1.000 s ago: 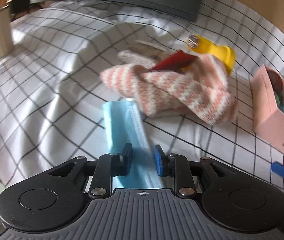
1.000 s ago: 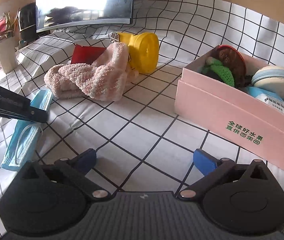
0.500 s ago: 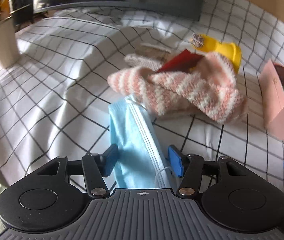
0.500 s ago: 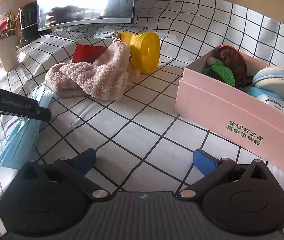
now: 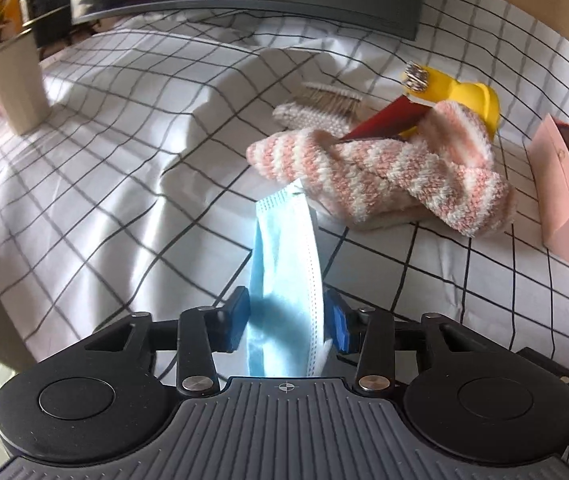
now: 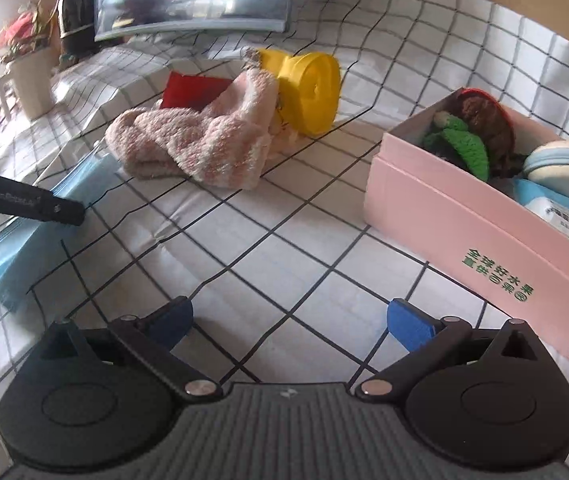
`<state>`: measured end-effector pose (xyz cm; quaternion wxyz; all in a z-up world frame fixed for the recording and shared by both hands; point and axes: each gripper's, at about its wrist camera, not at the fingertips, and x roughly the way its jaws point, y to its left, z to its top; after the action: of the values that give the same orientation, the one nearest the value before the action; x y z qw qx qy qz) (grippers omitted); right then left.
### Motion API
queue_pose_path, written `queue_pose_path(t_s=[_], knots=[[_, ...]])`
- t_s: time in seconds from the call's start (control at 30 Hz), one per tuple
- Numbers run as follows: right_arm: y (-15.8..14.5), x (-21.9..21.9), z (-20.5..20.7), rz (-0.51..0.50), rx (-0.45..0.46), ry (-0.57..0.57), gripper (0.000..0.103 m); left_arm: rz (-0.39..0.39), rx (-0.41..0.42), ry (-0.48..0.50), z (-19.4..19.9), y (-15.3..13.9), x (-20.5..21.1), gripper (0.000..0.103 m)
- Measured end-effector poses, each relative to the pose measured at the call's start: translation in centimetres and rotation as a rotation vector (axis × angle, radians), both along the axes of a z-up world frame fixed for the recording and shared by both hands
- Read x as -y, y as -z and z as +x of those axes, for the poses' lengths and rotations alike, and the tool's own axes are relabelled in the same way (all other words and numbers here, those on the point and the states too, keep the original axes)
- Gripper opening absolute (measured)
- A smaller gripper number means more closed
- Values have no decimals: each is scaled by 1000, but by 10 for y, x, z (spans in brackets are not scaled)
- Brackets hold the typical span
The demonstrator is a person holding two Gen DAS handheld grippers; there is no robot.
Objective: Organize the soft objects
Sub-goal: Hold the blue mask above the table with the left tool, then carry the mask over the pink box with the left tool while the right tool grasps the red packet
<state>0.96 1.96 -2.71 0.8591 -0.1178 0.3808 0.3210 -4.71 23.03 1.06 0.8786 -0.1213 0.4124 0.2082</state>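
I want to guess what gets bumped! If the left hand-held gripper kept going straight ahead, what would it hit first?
Probably the striped fuzzy sock. The left hand-held gripper has the blue face mask between its fingers, and the sock lies just beyond the mask's far end. Depth is hard to judge.

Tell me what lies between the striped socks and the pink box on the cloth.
Nothing: in the right wrist view the stretch from the striped socks to the pink box is bare checked cloth. The yellow roll sits farther back.
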Motion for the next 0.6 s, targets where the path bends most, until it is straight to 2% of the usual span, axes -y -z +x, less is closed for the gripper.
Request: queue_pose_path(t_s=[0.07,0.17,0.23,0.33,0.43,0.47,0.53,0.6], knots=[[-11,-3,-2,12,11,-21,100,1,2,24,1,1,0,45],[-39,-19,-10,18,162,-79,100,-36,43,19,-6,2,-10,15],[-56,-40,-8,17,270,-99,97,-75,65,14,-14,3,-19,16],[-71,-82,12,25,338,-139,91,-136,84,35,-28,3,-26,14],[-74,-126,40,32,313,-123,85,-159,94,60,-42,0,-26,14],[-75,-137,49,28,277,-99,78,-171,100,64,-47,-1,-26,14],[-79,-149,66,70,159,-27,76,-205,120,66,-57,-5,-29,14],[-77,-155,78,112,76,101,76,-234,142,59,-68,-9,-33,14]])
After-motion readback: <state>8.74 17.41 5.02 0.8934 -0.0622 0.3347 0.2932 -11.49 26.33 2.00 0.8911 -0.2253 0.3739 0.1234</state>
